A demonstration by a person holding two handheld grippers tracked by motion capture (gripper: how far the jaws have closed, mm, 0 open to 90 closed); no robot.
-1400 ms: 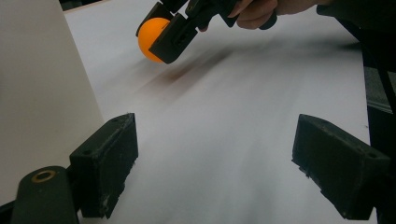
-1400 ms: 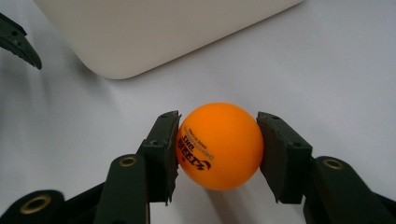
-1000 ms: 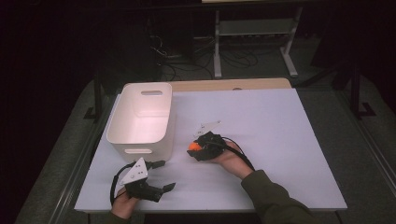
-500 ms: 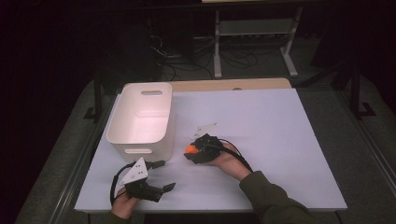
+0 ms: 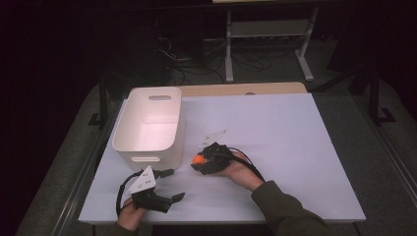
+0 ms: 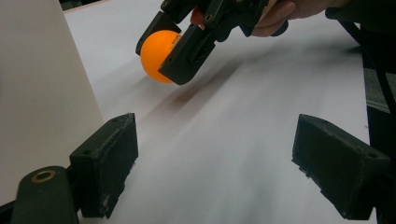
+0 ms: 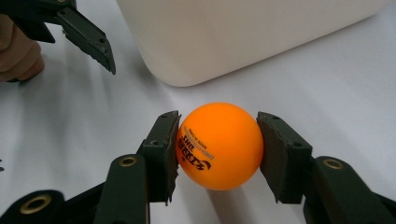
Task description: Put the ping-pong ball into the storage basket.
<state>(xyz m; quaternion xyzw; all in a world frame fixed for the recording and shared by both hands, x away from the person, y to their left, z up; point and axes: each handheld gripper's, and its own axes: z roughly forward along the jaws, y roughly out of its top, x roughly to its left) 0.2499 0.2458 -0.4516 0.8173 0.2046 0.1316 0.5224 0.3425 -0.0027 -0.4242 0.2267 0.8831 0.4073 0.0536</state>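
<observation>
An orange ping-pong ball (image 7: pixel 217 144) with black print sits squeezed between the two black pads of my right gripper (image 7: pixel 217 154), just above the white tabletop. In the high view the ball (image 5: pixel 198 159) and right gripper (image 5: pixel 200 162) are near the front right corner of a white plastic bin (image 5: pixel 147 157). My left gripper (image 5: pixel 175 185) rests near the table's front left edge, jaws wide apart with nothing between them (image 6: pixel 215 172). Its camera looks at the held ball (image 6: pixel 156 53) a short way ahead.
The bin's wall (image 6: pixel 37 84) stands close on the left of the left gripper, and it rises right behind the ball (image 7: pixel 233 32). A small clear plastic piece (image 5: pixel 212 135) lies on the table (image 5: pixel 295 147) beyond the right hand. Cables and a metal stand sit past the table's far edge.
My right gripper with the ball has edged slightly left and toward the table's front. The left gripper has stayed put.
</observation>
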